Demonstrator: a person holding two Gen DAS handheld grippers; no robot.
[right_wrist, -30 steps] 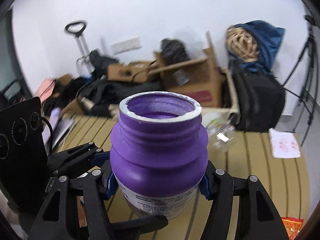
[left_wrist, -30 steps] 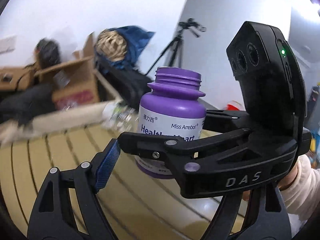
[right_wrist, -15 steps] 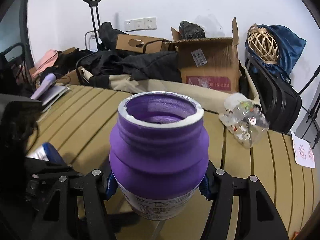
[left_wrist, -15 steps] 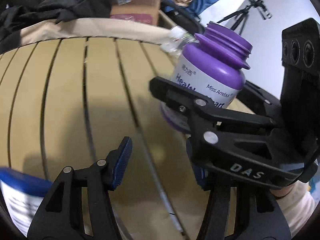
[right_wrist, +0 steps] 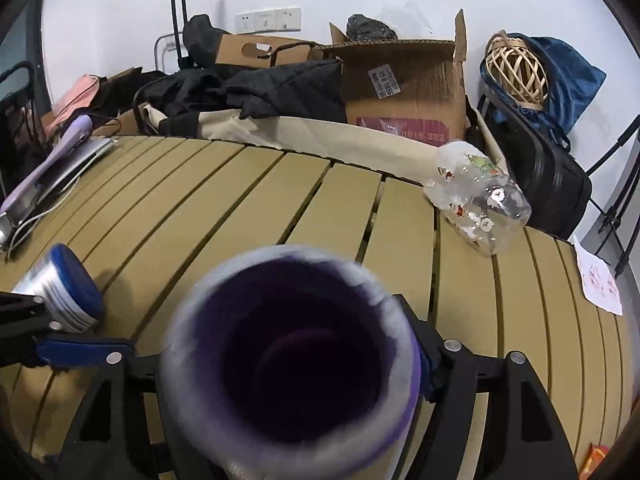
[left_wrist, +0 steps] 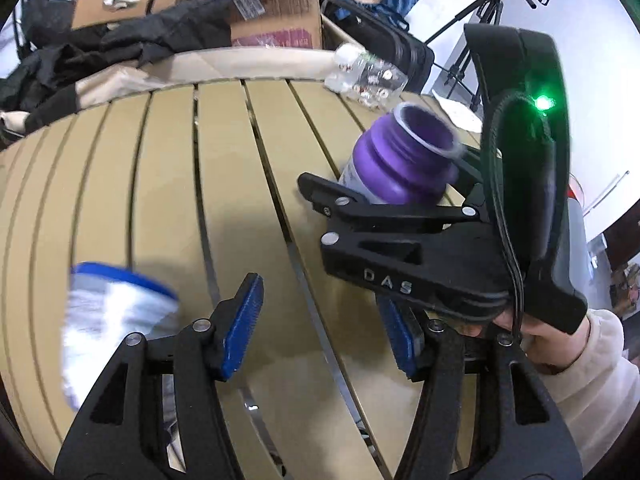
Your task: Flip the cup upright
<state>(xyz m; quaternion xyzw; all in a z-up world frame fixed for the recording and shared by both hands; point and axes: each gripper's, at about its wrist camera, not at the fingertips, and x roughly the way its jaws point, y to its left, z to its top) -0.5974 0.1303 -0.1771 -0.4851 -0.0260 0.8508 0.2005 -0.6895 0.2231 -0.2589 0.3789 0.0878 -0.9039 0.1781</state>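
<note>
Purple bottle (right_wrist: 288, 364), uncapped, clamped between the pads of the right gripper (right_wrist: 288, 380), held above the slatted table (right_wrist: 248, 200). In the right wrist view, tipped mouth-first toward the camera, dark inside filling the lower middle, rim blurred. In the left wrist view, same bottle (left_wrist: 400, 168) tilted with its mouth up and to the right, label partly hidden behind the black finger across it. Left gripper (left_wrist: 320, 336) with blue pads (left_wrist: 242, 320) spread apart, nothing between them, hovering over the table slats. Silver can with a blue rim (left_wrist: 112, 316), blurred, just left of the left gripper's fingers; seen from the right wrist (right_wrist: 64, 292) lying on its side on the table. Clear printed bottle (right_wrist: 480, 204) lying near the table's far edge. Cardboard box (right_wrist: 404, 80) and black clothing (right_wrist: 256, 88) beyond the table.
</note>
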